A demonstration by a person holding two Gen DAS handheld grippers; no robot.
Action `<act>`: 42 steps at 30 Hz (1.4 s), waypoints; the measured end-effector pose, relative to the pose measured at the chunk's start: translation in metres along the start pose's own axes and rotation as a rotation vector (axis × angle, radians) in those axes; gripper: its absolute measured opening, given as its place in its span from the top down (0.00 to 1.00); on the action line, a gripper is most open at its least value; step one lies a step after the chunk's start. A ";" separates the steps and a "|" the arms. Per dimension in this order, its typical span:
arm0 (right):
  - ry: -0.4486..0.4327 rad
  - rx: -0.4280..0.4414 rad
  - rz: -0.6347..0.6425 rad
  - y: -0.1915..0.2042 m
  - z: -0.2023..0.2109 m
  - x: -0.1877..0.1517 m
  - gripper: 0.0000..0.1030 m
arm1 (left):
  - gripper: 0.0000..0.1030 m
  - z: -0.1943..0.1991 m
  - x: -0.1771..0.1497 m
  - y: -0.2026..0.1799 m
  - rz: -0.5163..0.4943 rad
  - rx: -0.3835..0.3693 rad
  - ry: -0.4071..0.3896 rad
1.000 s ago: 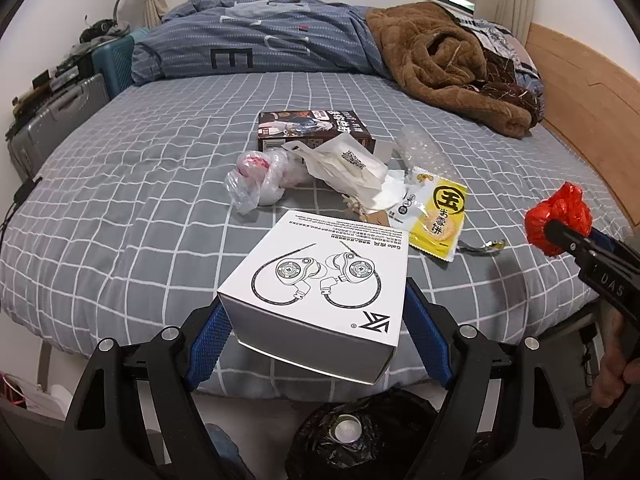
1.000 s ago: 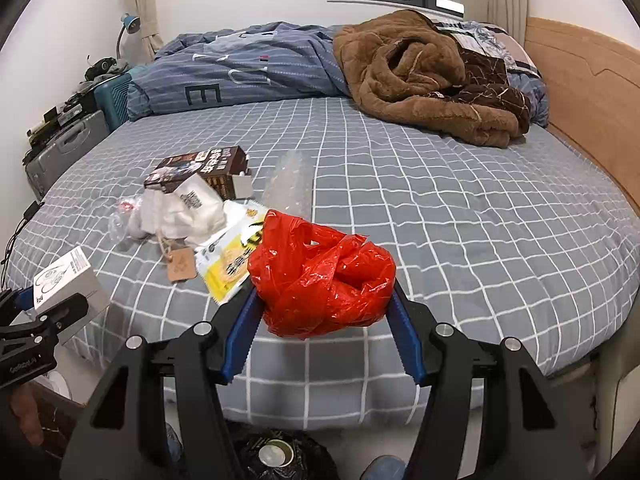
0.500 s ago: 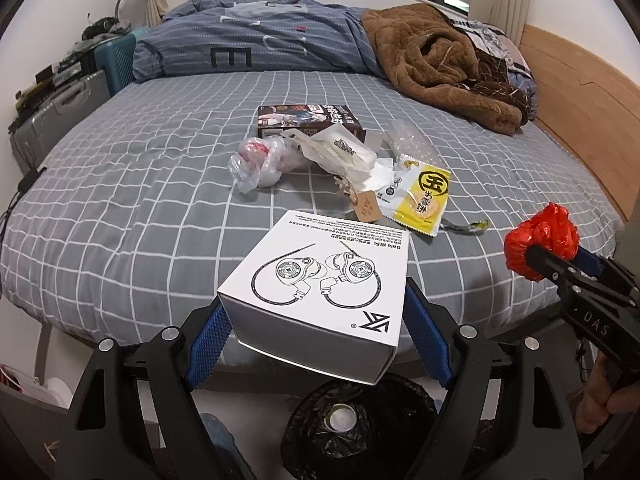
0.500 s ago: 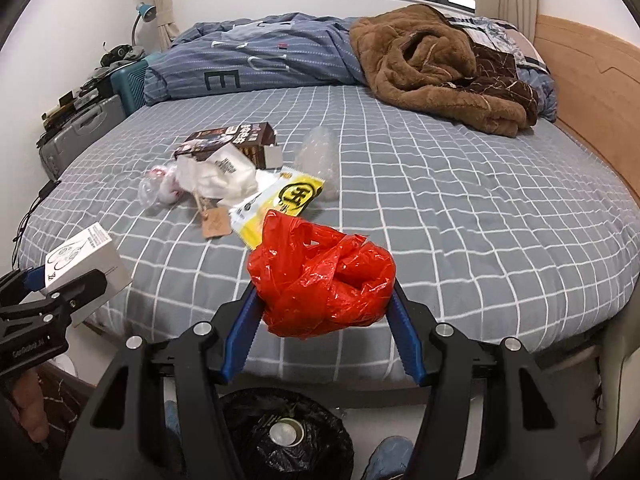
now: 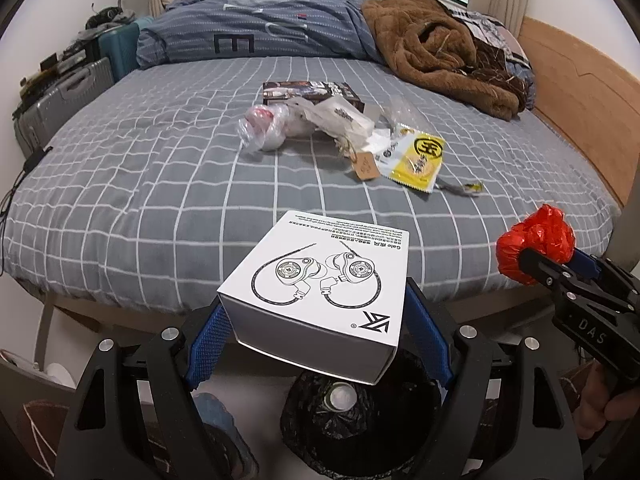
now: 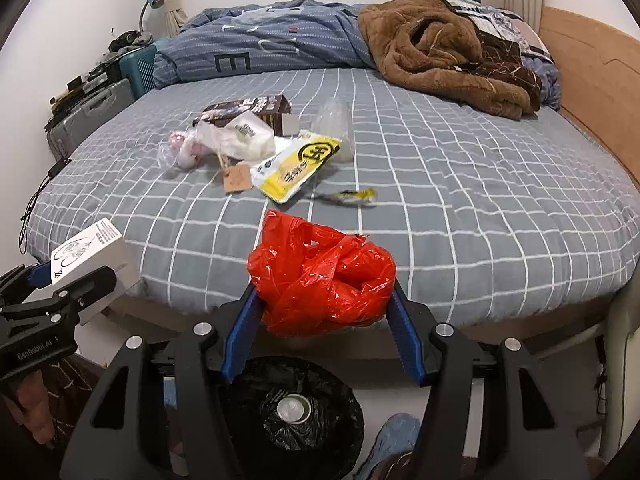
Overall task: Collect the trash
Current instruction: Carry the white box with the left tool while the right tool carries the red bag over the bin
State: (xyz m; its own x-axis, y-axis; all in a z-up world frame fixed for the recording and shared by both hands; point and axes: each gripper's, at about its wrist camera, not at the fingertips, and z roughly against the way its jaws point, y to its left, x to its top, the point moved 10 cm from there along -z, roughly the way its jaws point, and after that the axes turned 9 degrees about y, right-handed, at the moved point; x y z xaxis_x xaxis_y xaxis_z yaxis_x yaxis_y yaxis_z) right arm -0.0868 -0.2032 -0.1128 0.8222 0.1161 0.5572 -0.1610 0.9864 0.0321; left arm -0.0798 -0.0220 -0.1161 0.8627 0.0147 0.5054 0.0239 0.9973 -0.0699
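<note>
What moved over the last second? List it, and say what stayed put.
Both grippers drew back from the bed until they hung over the black-lined bin. The left gripper still clamps the white earphone box, the right gripper the crumpled red plastic bag. Bed litter unmoved.

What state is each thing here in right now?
White earphone box: clamped in left tool.
Red plastic bag: crumpled, clamped in right tool.
Bin: open, black-lined, on floor below both.
Yellow wrapper: lying on bed.
</note>
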 end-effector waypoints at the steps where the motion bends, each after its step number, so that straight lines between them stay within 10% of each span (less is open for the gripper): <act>1: 0.004 0.002 -0.001 0.001 0.001 -0.004 0.44 | 0.24 0.000 -0.003 0.000 0.001 -0.001 0.003; 42: 0.294 0.041 0.034 0.040 -0.067 -0.122 0.44 | 0.24 -0.061 -0.120 0.020 -0.013 0.006 0.234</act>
State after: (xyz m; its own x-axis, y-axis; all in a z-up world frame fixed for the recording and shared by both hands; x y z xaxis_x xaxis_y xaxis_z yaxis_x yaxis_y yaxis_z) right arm -0.1569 -0.1697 -0.2352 0.9379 0.1833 0.2945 -0.2079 0.9767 0.0541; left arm -0.1515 -0.0078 -0.2307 0.9561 -0.0147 0.2928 0.0333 0.9977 -0.0588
